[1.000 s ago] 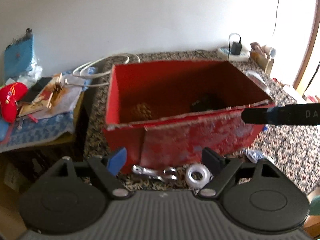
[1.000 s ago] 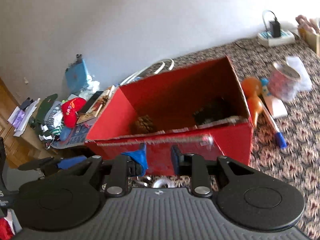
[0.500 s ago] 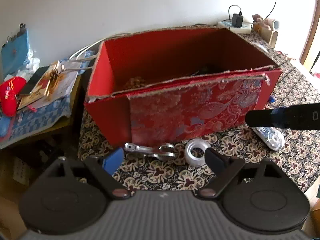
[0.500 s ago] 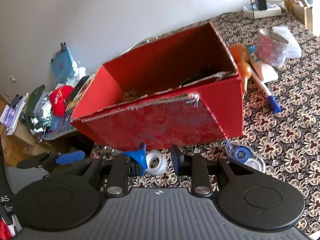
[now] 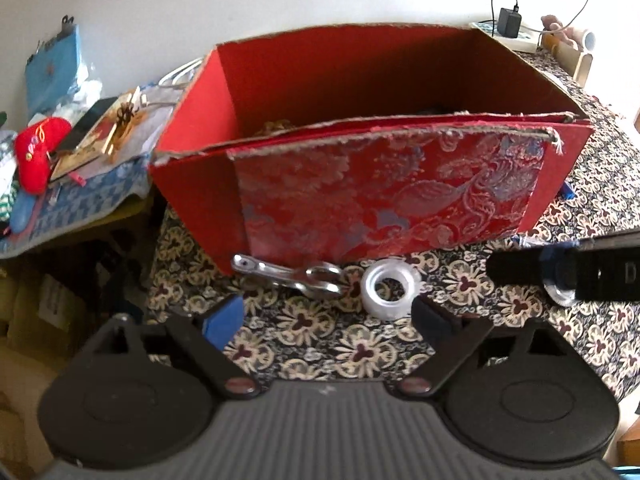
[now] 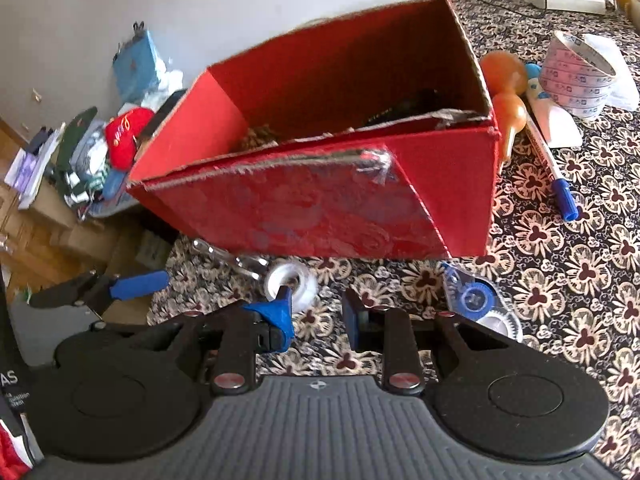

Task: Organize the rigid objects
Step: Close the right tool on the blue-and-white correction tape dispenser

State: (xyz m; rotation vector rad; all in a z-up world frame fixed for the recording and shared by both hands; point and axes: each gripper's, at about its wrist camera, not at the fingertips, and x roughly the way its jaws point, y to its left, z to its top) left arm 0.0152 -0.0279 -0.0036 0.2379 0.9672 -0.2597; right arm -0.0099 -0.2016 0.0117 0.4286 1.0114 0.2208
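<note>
Tape roll: a small clear tape roll (image 5: 387, 289) lies flat on the counter (image 5: 320, 344), hole up, just in front of the red box's near wall, between the two tools.
Metal clip: a shiny metal clip (image 5: 290, 275) lies just beside the roll on its left, long axis running left to right along the foot of the box.
Key relation: both pieces lie ahead of and between the left tool's fingers; the roll sits close to its right finger, the clip nearer the middle. In my judgement the left hand is the better placed to take either.
Left tool (image 5: 326, 320): jaws wide and opening further, nothing between the pads, pointing steeply down at the counter.
Right tool (image 6: 318, 314): jaws narrow with only a small gap, holding nothing; in its own view the roll (image 6: 291, 280) lies just ahead of its left finger.
Correction tape: a blue dispenser (image 6: 476, 294) lies on the counter to the right of the right tool's tip.
Red box (image 5: 372, 184): open-topped, upright; inside show something brownish at the left and a dark item at the right, both too hidden to name.
Beyond the box: a blue-capped pen (image 6: 550, 170), an orange toy (image 6: 506, 92) and a wide printed tape roll (image 6: 576, 76) lie on the counter at its right side.
</note>
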